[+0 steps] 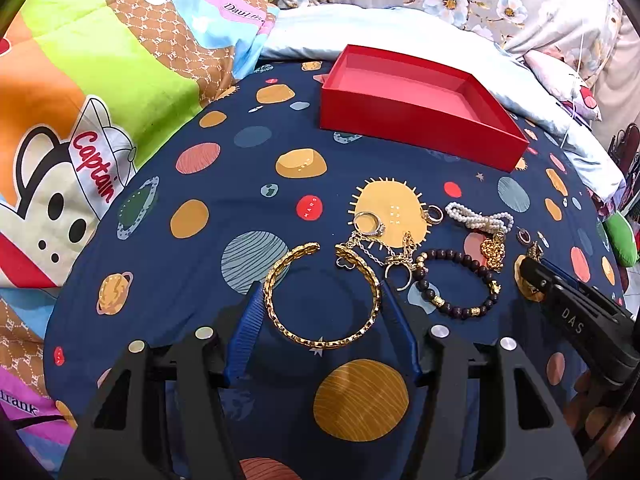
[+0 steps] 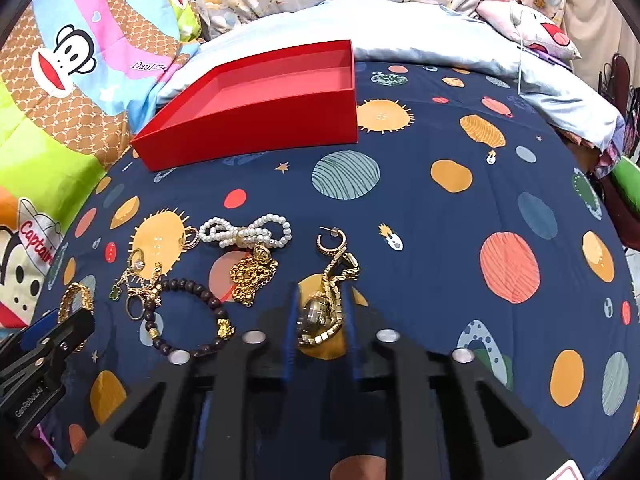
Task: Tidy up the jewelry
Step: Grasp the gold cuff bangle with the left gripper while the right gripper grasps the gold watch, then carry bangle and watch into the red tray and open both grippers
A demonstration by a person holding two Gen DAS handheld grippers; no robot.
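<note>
An empty red box [image 1: 420, 114] stands at the far side of the navy planet-print sheet; it also shows in the right wrist view [image 2: 256, 120]. My left gripper [image 1: 320, 292] is open, its blue fingers on either side of a gold open bangle [image 1: 320, 298] lying on the sheet. My right gripper [image 2: 322, 300] is closed around a gold watch [image 2: 322, 312], whose band trails forward. Between them lie a dark bead bracelet [image 2: 184, 316], a pearl bow [image 2: 246, 232], a gold chain [image 2: 252, 276], rings [image 1: 370, 222] and a hoop earring [image 2: 330, 242].
A bright cartoon-print quilt [image 1: 80, 100] is heaped on the left. Pale blue pillows [image 2: 400, 28] and floral bedding lie behind the box. The right gripper's body [image 1: 576, 312] shows at the right edge of the left wrist view.
</note>
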